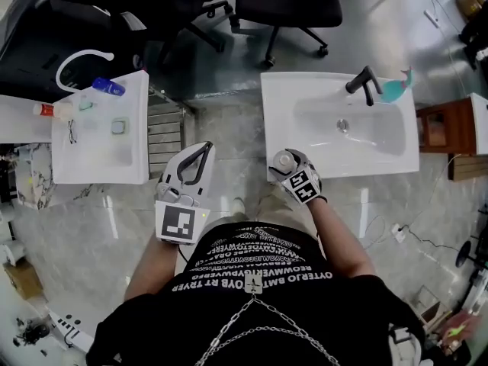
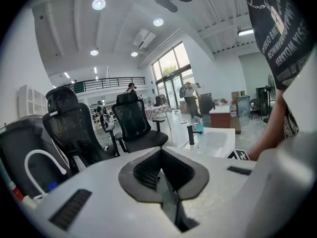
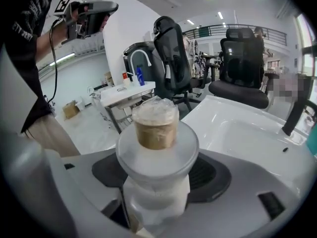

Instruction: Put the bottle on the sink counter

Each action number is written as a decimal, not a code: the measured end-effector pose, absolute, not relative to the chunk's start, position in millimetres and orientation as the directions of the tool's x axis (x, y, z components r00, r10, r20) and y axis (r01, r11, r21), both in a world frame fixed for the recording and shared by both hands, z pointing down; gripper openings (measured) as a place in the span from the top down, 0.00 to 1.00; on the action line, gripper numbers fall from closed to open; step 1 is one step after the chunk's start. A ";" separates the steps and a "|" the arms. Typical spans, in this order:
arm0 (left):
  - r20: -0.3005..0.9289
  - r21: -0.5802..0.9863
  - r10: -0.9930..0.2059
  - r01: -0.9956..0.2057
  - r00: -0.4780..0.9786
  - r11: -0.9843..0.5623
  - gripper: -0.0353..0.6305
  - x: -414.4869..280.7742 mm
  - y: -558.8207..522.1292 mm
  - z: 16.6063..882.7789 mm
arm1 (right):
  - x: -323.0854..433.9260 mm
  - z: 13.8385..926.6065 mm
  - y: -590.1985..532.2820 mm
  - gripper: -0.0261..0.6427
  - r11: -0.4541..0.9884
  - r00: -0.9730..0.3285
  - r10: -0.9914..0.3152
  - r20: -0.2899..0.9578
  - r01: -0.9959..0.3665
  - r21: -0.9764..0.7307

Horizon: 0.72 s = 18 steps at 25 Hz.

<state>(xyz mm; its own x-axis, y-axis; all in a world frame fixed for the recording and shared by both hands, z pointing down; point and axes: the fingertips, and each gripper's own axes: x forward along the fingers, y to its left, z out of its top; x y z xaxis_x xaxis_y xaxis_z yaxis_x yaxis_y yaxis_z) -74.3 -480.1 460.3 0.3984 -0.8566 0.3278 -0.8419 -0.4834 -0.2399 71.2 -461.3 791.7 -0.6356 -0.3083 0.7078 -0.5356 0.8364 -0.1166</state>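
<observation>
A white translucent bottle [image 3: 156, 148] with a brown, plastic-wrapped cap points away between the jaws of my right gripper [image 3: 157, 180], which is shut on it. In the head view the bottle [image 1: 285, 159] and right gripper [image 1: 296, 172] hover just off the near left corner of the white sink counter [image 1: 279, 128], over the floor. The basin [image 3: 247, 133] lies ahead and to the right in the right gripper view. My left gripper [image 1: 200, 155] is held beside it to the left, its dark pads [image 2: 163, 175] closed together with nothing between them.
A black faucet [image 1: 364, 84] and a teal item [image 1: 396, 90] stand at the sink's back edge. A second white counter [image 1: 99, 158] at the left carries a blue bottle [image 1: 108, 87] and small items. Black office chairs [image 1: 290, 6] stand behind, and a wooden cabinet [image 1: 446, 128] is at the right.
</observation>
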 end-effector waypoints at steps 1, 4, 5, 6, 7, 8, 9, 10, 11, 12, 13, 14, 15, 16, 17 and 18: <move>0.331 -0.243 -0.857 -0.841 0.396 -0.483 0.94 -75.3 -478.6 461.3 | 71.2 795.8 -459.8 0.46 0.840 -0.634 -0.309 0.709 -0.531 -0.109; 0.332 -0.233 -0.863 -0.854 0.380 -0.466 0.94 -81.1 -474.1 461.9 | 69.4 800.3 -456.9 0.46 0.852 -0.642 -0.316 0.699 -0.516 -0.089; 0.332 -0.229 -0.865 -0.858 0.375 -0.460 0.94 -83.1 -472.9 461.6 | 68.3 799.4 -456.6 0.46 0.858 -0.644 -0.318 0.695 -0.507 -0.078; 0.332 -0.227 -0.867 -0.860 0.373 -0.457 0.94 -84.3 -471.6 461.3 | 67.9 798.4 -456.3 0.46 0.864 -0.645 -0.320 0.694 -0.500 -0.067; 0.331 -0.227 -0.867 -0.860 0.373 -0.457 0.94 -84.5 -470.1 460.6 | 68.1 797.9 -456.0 0.46 0.866 -0.644 -0.321 0.695 -0.497 -0.061; 0.328 -0.227 -0.867 -0.859 0.376 -0.458 0.94 -84.0 -468.4 459.5 | 68.8 798.4 -455.7 0.46 0.864 -0.642 -0.320 0.696 -0.499 -0.063; 0.322 -0.228 -0.867 -0.858 0.380 -0.461 0.94 -83.5 -466.4 457.6 | 69.3 799.6 -455.1 0.46 0.860 -0.642 -0.317 0.698 -0.505 -0.074; 0.318 -0.229 -0.867 -0.856 0.384 -0.463 0.94 -83.7 -463.8 455.4 | 69.3 800.4 -454.0 0.45 0.854 -0.642 -0.313 0.700 -0.513 -0.089; 0.314 -0.230 -0.867 -0.855 0.388 -0.466 0.94 -84.8 -460.6 453.0 | 68.8 799.5 -452.4 0.42 0.847 -0.644 -0.312 0.698 -0.522 -0.103; 0.311 -0.232 -0.867 -0.853 0.390 -0.467 0.94 -86.5 -457.2 450.3 | 68.4 796.6 -451.2 0.42 0.839 -0.645 -0.318 0.695 -0.533 -0.111; 0.305 -0.233 -0.867 -0.852 0.393 -0.468 0.94 -88.3 -454.2 447.4 | 68.9 791.9 -450.4 0.42 0.831 -0.644 -0.329 0.690 -0.545 -0.112; 0.297 -0.235 -0.868 -0.851 0.397 -0.470 0.94 -90.1 -451.8 444.1 | 70.7 786.4 -450.1 0.41 0.824 -0.641 -0.342 0.687 -0.556 -0.109; 0.286 -0.237 -0.870 -0.850 0.402 -0.471 0.94 -91.4 -450.1 440.8 | 73.6 780.3 -449.6 0.41 0.817 -0.636 -0.354 0.686 -0.567 -0.104; 0.273 -0.238 -0.871 -0.849 0.408 -0.473 0.94 -92.3 -448.3 437.6 | 77.6 773.8 -448.6 0.41 0.812 -0.631 -0.364 0.685 -0.575 -0.098; 0.261 -0.239 -0.871 -0.847 0.415 -0.475 0.94 -92.8 -445.9 434.7 | 82.5 766.8 -446.4 0.40 0.807 -0.625 -0.373 0.686 -0.583 -0.092; 0.251 -0.239 -0.871 -0.845 0.422 -0.478 0.94 -93.0 -442.5 432.2 | 87.9 759.3 -443.0 0.40 0.800 -0.619 -0.382 0.686 -0.593 -0.089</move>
<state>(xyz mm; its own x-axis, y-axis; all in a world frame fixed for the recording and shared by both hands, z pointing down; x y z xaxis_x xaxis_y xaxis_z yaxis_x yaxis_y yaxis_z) -93.0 -442.5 432.2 0.4219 -0.8712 0.2512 -0.8453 -0.4781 -0.2385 87.9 -443.0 759.3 -0.6192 -0.3824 0.6859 -0.5928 0.8004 -0.0889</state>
